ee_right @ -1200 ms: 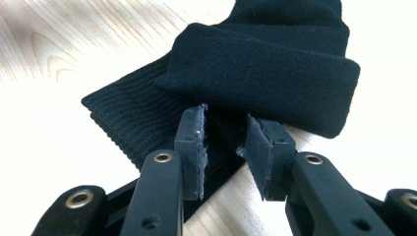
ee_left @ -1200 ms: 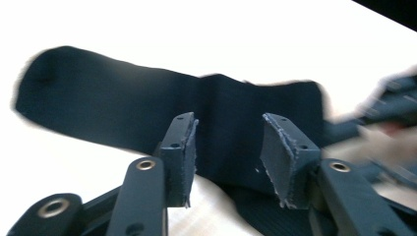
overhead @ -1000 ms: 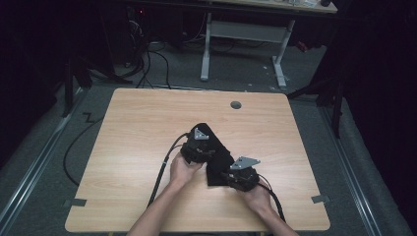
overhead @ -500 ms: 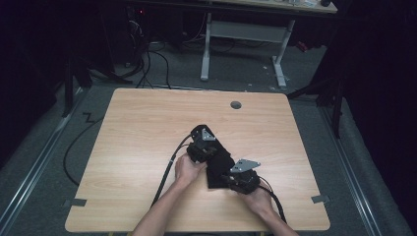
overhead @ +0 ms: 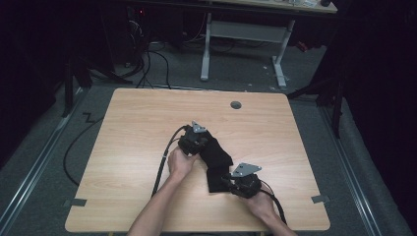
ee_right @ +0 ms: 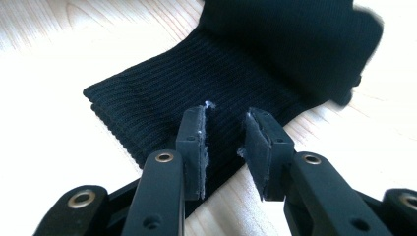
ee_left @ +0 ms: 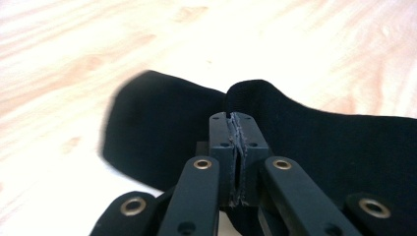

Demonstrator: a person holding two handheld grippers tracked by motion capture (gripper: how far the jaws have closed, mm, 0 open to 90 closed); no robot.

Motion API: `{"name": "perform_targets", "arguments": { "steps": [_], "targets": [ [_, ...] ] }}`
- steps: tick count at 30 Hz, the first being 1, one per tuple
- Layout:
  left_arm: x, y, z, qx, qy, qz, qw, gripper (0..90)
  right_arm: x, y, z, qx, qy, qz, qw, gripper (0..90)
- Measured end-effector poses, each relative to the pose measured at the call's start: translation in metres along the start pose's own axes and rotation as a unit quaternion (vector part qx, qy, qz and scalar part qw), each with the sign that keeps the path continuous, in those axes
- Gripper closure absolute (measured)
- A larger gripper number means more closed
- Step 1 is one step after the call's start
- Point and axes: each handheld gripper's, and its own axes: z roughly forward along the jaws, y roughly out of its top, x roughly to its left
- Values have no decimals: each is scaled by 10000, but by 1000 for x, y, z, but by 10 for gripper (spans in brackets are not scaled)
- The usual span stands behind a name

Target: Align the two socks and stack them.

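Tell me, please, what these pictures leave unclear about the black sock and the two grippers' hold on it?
- Left gripper, left gripper view: jaws pressed together on the black sock; the pinched fabric is hidden between the pads.
- Same view: the sock's far edge is motion-blurred.
- Right gripper, right gripper view: jaws apart over the ribbed cuff; whether the pads touch it is unclear.
- High view: both grippers' bodies cover their jaws.

The high view is dim, dark around the lit counter (overhead: 147, 128). Both gripper views are bright, the wood washed out by glare; the sock's (ee_left: 147, 123) edges blur.
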Motion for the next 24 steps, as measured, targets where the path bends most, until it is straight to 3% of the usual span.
{"name": "perform_targets", "arguments": {
  "steps": [4,15,24],
  "targets": [
    [7,3,1,-86,227,-67,9997,880,0,-1,-1,-1,1,38,10000,691],
    [21,1,11,33,538,-147,9984,880,3,-4,-4,-1,59,3,10000,692],
    [23,-1,21,147,614,-144,9979,857,7,-8,-10,43,142,-74,9999,682]
  ]
}}
